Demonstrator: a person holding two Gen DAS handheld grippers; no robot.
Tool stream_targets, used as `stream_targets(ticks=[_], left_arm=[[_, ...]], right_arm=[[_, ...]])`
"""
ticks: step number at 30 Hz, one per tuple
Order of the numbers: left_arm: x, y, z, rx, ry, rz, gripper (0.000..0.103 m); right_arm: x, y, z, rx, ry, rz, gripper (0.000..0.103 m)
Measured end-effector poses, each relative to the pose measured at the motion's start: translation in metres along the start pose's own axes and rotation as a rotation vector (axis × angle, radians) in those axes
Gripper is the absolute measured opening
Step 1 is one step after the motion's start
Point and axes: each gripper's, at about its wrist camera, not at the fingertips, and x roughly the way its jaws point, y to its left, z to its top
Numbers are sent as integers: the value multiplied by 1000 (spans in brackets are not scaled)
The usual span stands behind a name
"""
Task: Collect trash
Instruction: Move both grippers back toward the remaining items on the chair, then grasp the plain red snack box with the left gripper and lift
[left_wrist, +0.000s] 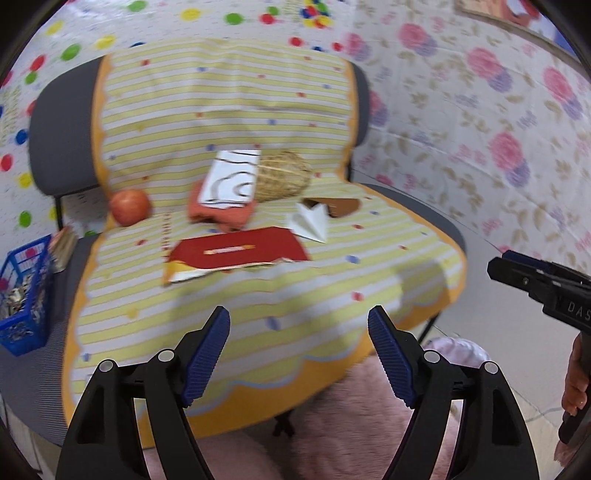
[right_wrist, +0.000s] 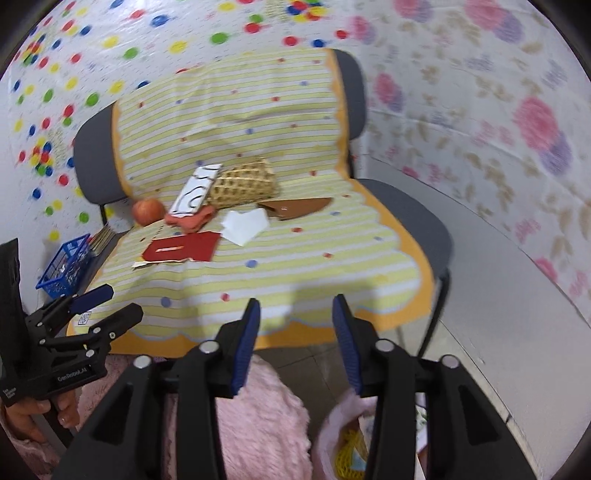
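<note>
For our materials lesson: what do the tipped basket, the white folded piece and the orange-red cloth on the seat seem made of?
Basket: woven wicker or rattan, matte tan, open lattice visible.
White folded piece: paper, crisp creases, flat matte faces.
Orange-red cloth: probably soft towelling, rumpled, dull; blur hides the weave.

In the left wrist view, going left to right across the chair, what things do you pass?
Blue basket → apple → orange cloth with the white card on it → wicker basket → folded white paper → brown cardboard piece. The red envelope spans the middle, so I left it out.
</note>
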Motion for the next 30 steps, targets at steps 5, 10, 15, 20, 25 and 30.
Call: stream_targets(ticks=[5, 10, 15, 20, 25, 30], left_arm=[[2, 27, 8, -20, -2, 62, 85], [23, 46, 15, 10, 24, 134, 87], [59, 59, 21, 36, 64, 177, 87], [83, 53, 28, 120, 86, 183, 87], [106, 37, 29, 245, 127, 165, 87], [124, 35, 36, 254, 143, 148, 87]], right_arm=[[26, 20, 10, -50, 32, 43, 57], [45, 32, 18, -64, 47, 69, 61], [58, 33, 27, -59, 58, 73, 61], [69, 29, 35, -44, 67, 62, 61], [79, 26, 43, -33, 66, 54, 61], [85, 22, 48, -24, 68, 56, 61]])
